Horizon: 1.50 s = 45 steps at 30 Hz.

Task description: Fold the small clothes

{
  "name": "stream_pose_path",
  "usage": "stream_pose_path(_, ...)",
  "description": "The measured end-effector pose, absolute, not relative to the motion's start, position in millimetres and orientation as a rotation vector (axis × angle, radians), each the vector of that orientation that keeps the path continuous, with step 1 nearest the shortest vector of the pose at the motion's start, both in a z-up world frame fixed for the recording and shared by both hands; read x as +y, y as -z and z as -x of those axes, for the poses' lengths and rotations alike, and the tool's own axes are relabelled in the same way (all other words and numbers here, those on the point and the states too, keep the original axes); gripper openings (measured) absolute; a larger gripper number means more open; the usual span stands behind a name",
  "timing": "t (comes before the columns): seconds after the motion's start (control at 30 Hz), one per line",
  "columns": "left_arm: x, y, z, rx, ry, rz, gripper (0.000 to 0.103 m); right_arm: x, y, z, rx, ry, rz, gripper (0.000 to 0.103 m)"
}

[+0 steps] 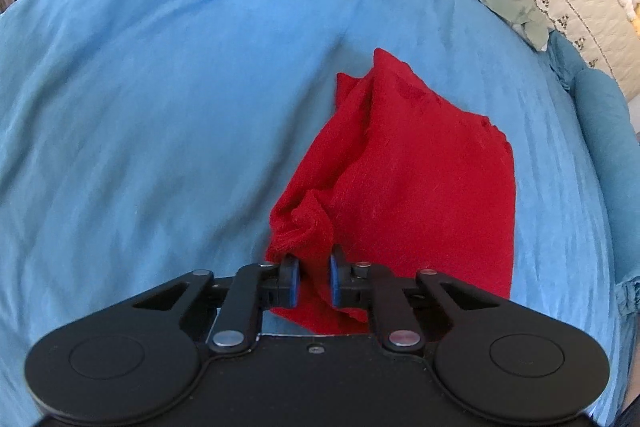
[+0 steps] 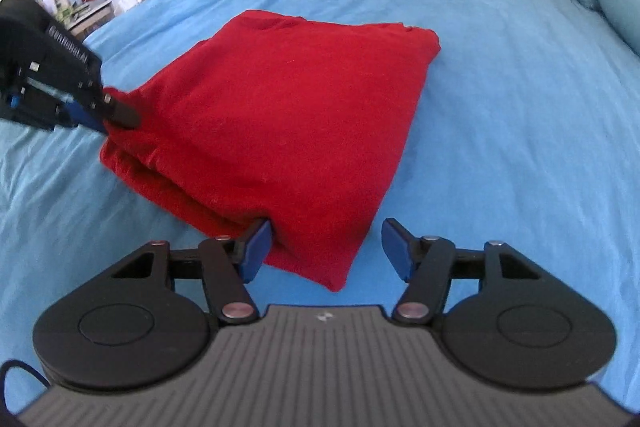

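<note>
The left gripper (image 1: 313,281) pinches a bunched corner of the red garment (image 2: 280,115) while the right gripper (image 2: 326,247) gapes empty around the near corner — a one-sided pull could drag the fold open

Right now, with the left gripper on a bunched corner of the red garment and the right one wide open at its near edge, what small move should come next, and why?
Probably close the right gripper on the near edge of the red garment. Its jaws stand wide open with the cloth's corner between them, while the left gripper already pinches a bunched corner, so both ends would be held for the next fold on the blue bedsheet.
</note>
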State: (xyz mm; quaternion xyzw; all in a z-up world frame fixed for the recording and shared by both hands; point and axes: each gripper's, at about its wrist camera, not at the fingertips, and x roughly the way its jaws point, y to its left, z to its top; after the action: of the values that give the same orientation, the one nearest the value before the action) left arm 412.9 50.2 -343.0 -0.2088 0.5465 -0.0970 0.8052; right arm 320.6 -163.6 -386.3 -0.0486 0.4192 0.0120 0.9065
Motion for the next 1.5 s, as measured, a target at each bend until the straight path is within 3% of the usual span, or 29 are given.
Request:
stream_pose_path(0.2,49.8,340.9,-413.2,1.161,0.214,0.451,0.015,-145.6,391.2,-313.9,0.819,-0.066,0.334,0.076)
stream_pose_path(0.3,50.4,340.9,-412.6,1.16,0.217,0.45,0.015,-143.0,393.2,-313.4,0.82,-0.101,0.368,0.06)
stream_pose_path(0.37,50.4,340.7,-411.8,1.159,0.216,0.45,0.013,-143.2,394.5,-314.3,0.816,-0.102,0.378,0.041)
stream_pose_path(0.43,49.6,339.9,-410.7,1.159,0.217,0.454,0.011,-147.1,392.6,-316.7,0.824,-0.087,0.35,0.029)
stream_pose_path(0.6,48.8,334.4,-399.2,1.144,0.245,0.454,0.009,-165.3,368.6,-308.1,0.774,-0.041,0.194,0.025)
stream_pose_path(0.73,45.0,355.0,-392.4,1.181,0.23,0.434,0.009,-187.9,379.3,-305.5,0.85,-0.022,0.057,0.025)
stream_pose_path(0.8,46.1,365.4,-392.9,1.193,0.227,0.446,0.01,-192.5,387.7,-305.0,0.883,-0.046,0.048,0.025)
stream_pose_path(0.87,48.6,365.8,-394.1,1.191,0.224,0.458,0.017,-195.8,388.6,-302.7,0.885,-0.064,0.044,0.031)
stream_pose_path(0.9,50.4,362.3,-393.7,1.186,0.217,0.459,0.032,-198.5,386.5,-303.5,0.892,-0.066,0.031,0.036)
stream_pose_path(0.93,52.2,356.6,-391.6,1.177,0.208,0.451,0.042,-201.3,382.6,-303.7,0.899,-0.05,0.022,0.055)
stream_pose_path(0.97,53.7,348.6,-388.1,1.158,0.198,0.434,0.059,-203.4,377.8,-302.8,0.89,-0.033,0.019,0.073)
stream_pose_path(1.03,53.2,325.8,-380.1,1.085,0.202,0.372,0.07,-211.2,361.9,-301.0,0.845,-0.028,-0.01,0.077)
stream_pose_path(1.2,15.6,283.2,-393.1,0.96,0.459,0.196,0.072,-215.1,330.5,-330.8,0.792,-0.099,-0.065,0.078)
stream_pose_path(1.5,-13.9,353.5,-450.3,1.102,0.497,0.241,0.071,-220.9,379.8,-398.1,0.856,-0.171,-0.124,0.078)
